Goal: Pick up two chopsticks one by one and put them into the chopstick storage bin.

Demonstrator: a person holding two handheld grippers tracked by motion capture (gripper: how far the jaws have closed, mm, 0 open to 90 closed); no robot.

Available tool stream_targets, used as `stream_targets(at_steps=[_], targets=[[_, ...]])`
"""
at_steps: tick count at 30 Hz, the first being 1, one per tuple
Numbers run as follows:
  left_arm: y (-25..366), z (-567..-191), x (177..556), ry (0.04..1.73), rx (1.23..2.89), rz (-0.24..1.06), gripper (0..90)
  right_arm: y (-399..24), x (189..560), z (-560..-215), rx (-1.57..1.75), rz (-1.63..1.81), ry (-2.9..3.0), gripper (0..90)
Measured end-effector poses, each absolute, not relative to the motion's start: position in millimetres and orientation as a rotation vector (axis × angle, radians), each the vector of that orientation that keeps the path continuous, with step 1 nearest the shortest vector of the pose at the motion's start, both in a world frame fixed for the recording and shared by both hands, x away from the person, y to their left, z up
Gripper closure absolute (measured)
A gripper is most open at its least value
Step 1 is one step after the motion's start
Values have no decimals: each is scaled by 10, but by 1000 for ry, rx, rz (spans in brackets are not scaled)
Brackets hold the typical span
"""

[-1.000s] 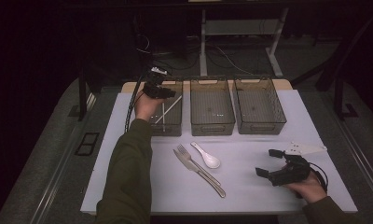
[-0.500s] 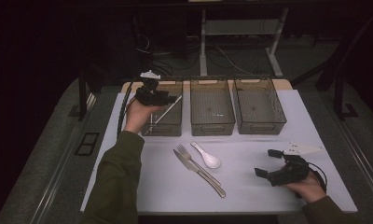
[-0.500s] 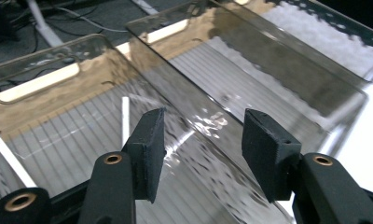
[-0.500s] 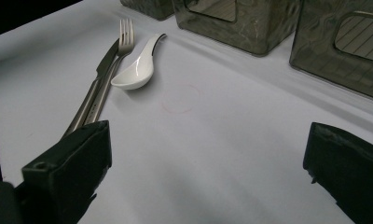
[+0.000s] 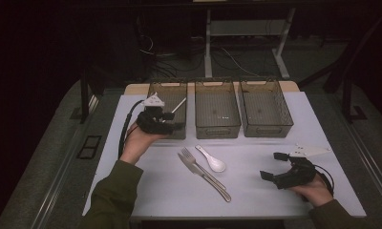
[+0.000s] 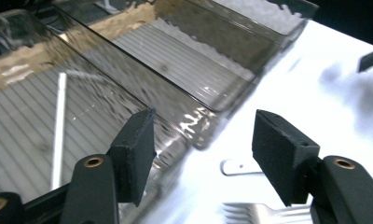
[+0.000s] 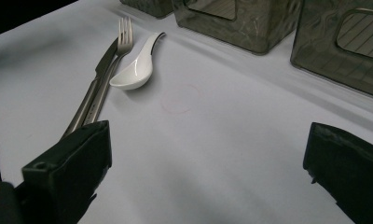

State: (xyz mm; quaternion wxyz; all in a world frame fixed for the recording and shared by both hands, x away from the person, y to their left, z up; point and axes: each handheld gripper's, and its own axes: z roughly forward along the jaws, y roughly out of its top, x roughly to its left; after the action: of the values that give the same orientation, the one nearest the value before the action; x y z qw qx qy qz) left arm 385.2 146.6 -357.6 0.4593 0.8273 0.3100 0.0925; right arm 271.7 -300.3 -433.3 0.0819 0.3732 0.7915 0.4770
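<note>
Left gripper [image 5: 167, 120], jaws apart and empty, held at near edge of left bin [image 5: 167, 102]; fork [image 5: 195, 164], knife [image 5: 213, 180] and spoon [image 5: 213, 160] lie mid-tabletop [image 5: 256, 210]; right gripper [image 5: 276, 169] likewise parted; fork probably best approached low, handle centred between jaws.

I have drawn my left tool [image 5: 172, 121] back from over the smoky translucent plastic left bin [image 5: 167, 88] toward myself; it now hangs with jaws apart at that bin's near front edge, empty.
</note>
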Motion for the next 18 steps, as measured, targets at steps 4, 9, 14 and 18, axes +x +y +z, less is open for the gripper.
stream_targets(at_steps=[4,9,14,18], targets=[[1461,-3667,3681,740,2043,227,346,-2997,2723,-4325,1117,1413,2364,9],[1484,-3770,3468,731,2028,221,293,-2987,2739,-4295,1115,1410,2365,10],[1570,-3925,3318,748,1992,229,211,-2962,2761,-4282,1113,1403,2380,10],[1611,-4032,3230,759,1992,235,131,-2935,2780,-4265,1112,1397,2380,10]])
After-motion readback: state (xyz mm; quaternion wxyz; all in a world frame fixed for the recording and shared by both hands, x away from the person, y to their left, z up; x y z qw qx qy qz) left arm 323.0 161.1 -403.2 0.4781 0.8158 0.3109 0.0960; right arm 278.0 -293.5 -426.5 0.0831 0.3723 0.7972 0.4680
